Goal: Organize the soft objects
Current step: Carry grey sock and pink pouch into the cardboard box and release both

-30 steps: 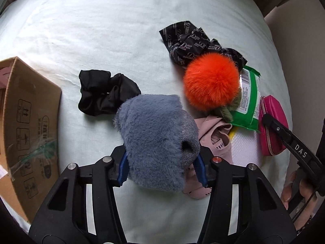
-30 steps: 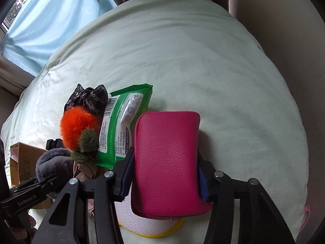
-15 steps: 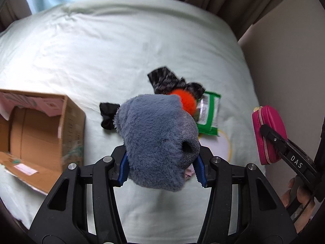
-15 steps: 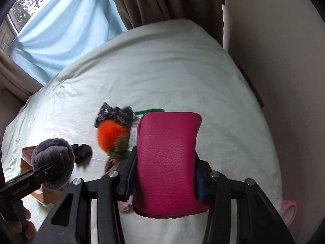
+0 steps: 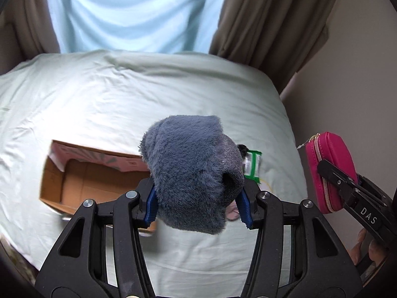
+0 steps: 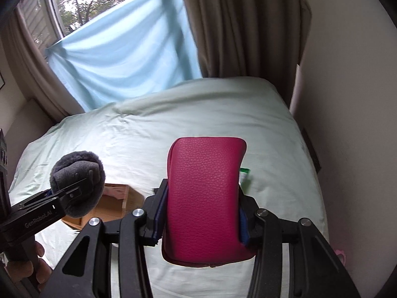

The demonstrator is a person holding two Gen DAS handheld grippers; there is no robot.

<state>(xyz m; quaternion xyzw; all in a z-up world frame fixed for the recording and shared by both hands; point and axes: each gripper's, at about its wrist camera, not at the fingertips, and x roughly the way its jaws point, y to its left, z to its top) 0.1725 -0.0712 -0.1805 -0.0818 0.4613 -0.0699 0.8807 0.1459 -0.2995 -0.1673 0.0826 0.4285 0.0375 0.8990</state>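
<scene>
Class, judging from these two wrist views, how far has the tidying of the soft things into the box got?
Done: nothing shows inside the cardboard box. In hand: left gripper grips the grey plush; right gripper grips the pink pouch, both lifted above the bed. Left: the green packet lies on the bed.

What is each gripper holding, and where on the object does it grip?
The left gripper clamps the grey furry plush across its lower sides. The right gripper clamps the pink zip pouch across its long side edges.
</scene>
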